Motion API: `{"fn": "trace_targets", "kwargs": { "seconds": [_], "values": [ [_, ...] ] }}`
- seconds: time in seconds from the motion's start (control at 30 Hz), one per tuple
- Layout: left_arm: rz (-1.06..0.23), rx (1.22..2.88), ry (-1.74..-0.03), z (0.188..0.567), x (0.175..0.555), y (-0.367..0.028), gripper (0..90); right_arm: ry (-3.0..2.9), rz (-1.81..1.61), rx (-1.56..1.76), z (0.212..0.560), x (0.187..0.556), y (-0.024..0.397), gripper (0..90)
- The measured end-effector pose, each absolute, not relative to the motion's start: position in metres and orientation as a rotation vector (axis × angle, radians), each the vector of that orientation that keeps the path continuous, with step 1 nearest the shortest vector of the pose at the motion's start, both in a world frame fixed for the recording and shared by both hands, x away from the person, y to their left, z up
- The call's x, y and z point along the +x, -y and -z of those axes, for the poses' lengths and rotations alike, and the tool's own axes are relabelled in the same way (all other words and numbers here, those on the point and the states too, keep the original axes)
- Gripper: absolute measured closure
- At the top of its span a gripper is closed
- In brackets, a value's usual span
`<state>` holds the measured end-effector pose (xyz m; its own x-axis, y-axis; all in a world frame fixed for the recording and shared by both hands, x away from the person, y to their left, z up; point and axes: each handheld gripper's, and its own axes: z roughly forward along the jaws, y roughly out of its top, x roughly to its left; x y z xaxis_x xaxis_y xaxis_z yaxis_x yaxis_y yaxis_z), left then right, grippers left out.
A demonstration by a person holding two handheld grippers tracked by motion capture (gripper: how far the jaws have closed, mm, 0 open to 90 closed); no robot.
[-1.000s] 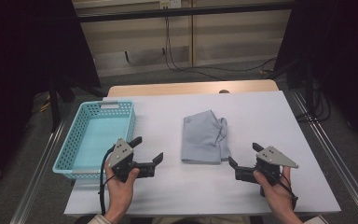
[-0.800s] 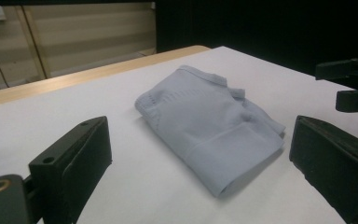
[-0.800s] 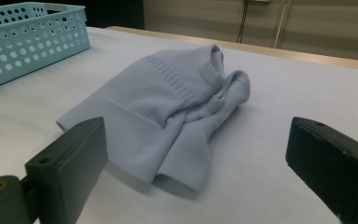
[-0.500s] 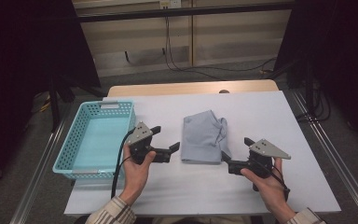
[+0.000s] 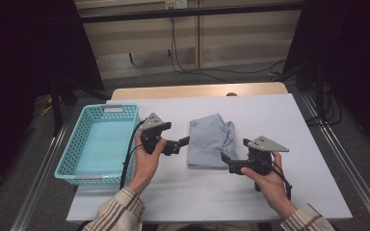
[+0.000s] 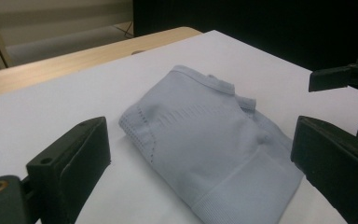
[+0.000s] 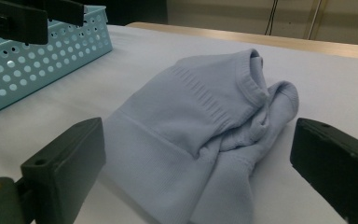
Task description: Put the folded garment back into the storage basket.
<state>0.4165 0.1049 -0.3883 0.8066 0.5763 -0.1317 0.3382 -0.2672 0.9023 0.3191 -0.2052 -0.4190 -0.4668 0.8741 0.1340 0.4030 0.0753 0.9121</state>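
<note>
Both grippers have closed in on the cloth since a second ago, the left one moving farther. At far left a blue basket sits on the white table. The left gripper hangs just left of the cloth, jaws spread. The folded grey cloth, perhaps a knit garment, lies mid-table. The right gripper sits at its near right corner, jaws apart, holding nothing.
</note>
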Motion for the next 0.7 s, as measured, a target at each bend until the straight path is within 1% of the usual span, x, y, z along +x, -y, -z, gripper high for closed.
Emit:
{"fn": "trace_targets", "kwargs": {
  "seconds": [0.07,0.17,0.23,0.43,0.5,0.57,0.63,0.67,0.7],
  "values": [
    [-0.277,1.881,-0.692,0.39,0.42,-0.102,4.4,-1.916,-1.373,1.27,0.419,0.322,0.202,2.6],
    [-0.246,1.91,-0.699,0.391,0.427,-0.095,4.4,-1.926,-1.362,1.264,0.419,0.328,0.2,2.7],
    [-0.26,1.908,-0.684,0.392,0.433,-0.092,4.6,-1.935,-1.355,1.27,0.42,0.332,0.198,2.8],
    [-0.243,1.956,-0.691,0.391,0.45,-0.088,4.8,-1.985,-1.327,1.294,0.423,0.34,0.193,3.2],
    [-0.253,1.966,-0.693,0.391,0.455,-0.086,5.2,-2.004,-1.301,1.304,0.425,0.342,0.192,3.7],
    [-0.218,1.978,-0.717,0.393,0.459,-0.085,4.4,-2.029,-1.274,1.325,0.427,0.345,0.192,4.4],
    [-0.234,1.986,-0.714,0.393,0.462,-0.082,4.7,-2.045,-1.241,1.327,0.427,0.348,0.193,4.8],
    [-0.242,2.0,-0.7,0.393,0.464,-0.082,4.7,-2.054,-1.218,1.334,0.426,0.35,0.194,4.3],
    [-0.223,1.991,-0.716,0.395,0.467,-0.081,4.7,-2.07,-1.201,1.343,0.426,0.351,0.195,3.7]
  ]
}}
